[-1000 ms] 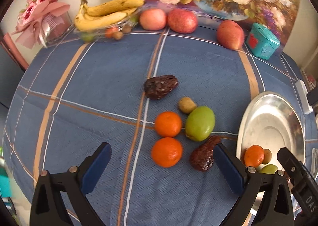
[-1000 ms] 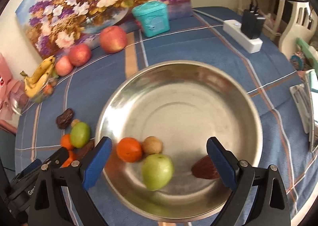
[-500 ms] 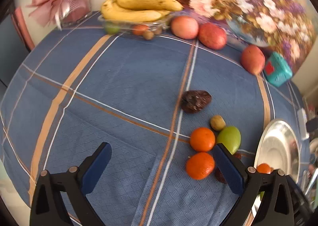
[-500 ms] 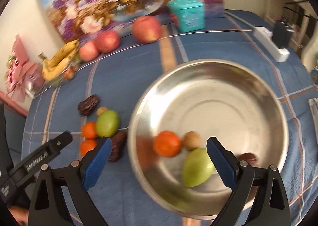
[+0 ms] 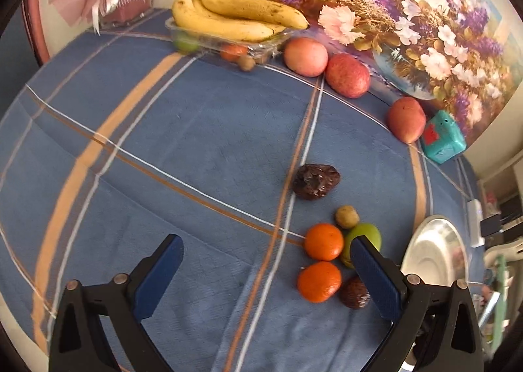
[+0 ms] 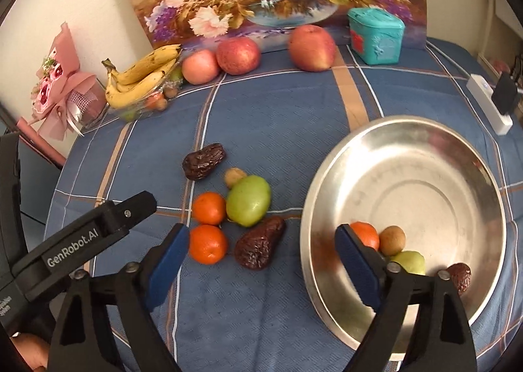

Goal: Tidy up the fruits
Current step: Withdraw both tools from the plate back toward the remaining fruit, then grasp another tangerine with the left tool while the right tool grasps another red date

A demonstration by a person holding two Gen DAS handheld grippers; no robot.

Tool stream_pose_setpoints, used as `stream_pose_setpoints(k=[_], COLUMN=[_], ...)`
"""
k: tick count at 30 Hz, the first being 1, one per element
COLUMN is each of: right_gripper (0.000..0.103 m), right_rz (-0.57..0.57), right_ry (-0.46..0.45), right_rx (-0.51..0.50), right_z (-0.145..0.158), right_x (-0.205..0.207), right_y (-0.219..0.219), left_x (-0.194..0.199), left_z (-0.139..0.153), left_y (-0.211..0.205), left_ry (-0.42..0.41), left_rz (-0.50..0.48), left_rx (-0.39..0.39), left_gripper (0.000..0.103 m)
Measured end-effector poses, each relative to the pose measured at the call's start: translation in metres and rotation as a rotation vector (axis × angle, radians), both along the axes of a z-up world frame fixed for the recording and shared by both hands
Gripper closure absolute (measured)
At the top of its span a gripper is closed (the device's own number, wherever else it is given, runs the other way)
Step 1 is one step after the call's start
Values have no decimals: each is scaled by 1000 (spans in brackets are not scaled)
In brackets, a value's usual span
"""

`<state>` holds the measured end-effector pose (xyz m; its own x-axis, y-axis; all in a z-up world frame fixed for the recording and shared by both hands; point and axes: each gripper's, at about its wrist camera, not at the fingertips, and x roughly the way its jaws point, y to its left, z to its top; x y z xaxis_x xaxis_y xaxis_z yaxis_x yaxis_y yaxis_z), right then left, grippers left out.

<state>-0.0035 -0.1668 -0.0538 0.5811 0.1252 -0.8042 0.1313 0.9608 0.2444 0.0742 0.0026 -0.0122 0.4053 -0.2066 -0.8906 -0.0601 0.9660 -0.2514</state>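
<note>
Your right gripper (image 6: 261,260) has swung off the bowl (image 6: 405,130) and now hangs over the loose fruit; its jaws have just been closing a little but remain apart, nothing gripped. Just ahead of its left finger sits an orange (image 6: 208,243), and between the fingers, a little farther, a date (image 6: 260,242). Behind the right finger, inside the bowl, an orange piece and a green fruit are each half hidden, and a second date is cut by the gripper's frame. Beyond the near orange lie another orange (image 6: 209,207), a green fruit (image 6: 249,200), a small brown fruit (image 6: 234,175) and a far date (image 6: 203,161). At the table's back edge stand three apples (image 6: 238,55) and bananas (image 6: 140,77) on a tray whose contents are hard to make out.

Your left gripper (image 5: 266,269) has shifted left, so the same cluster now sits by its right finger, which covers part of the green fruit (image 5: 367,233) and the near date (image 5: 353,292). Its jaws are wide and empty. The bowl (image 5: 431,251) is squeezed at the right edge, its inside unreadable.
</note>
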Motion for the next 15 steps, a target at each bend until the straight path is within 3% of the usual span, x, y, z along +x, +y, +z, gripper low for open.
stream_pose_setpoints(k=[3,7,12,15], right_gripper=[36,41,47,51], right_rz=[14,32,45,52], right_ry=[8,27,54,73], right_rx=[-3,11,12,23], right_z=[-1,-8,-16,-22], right_x=[3,7,11,14], right_y=[3,5,10,12], left_x=[2,3,5,7], left_z=[-6,-15,-25,-34], left_y=[-1,-8,-19,-24], left_ry=[35,81,120,159], left_rz=[-5,-32,-72,-80], left_rx=[-54,-119,-143,-164], left_gripper=[2,17,20,30])
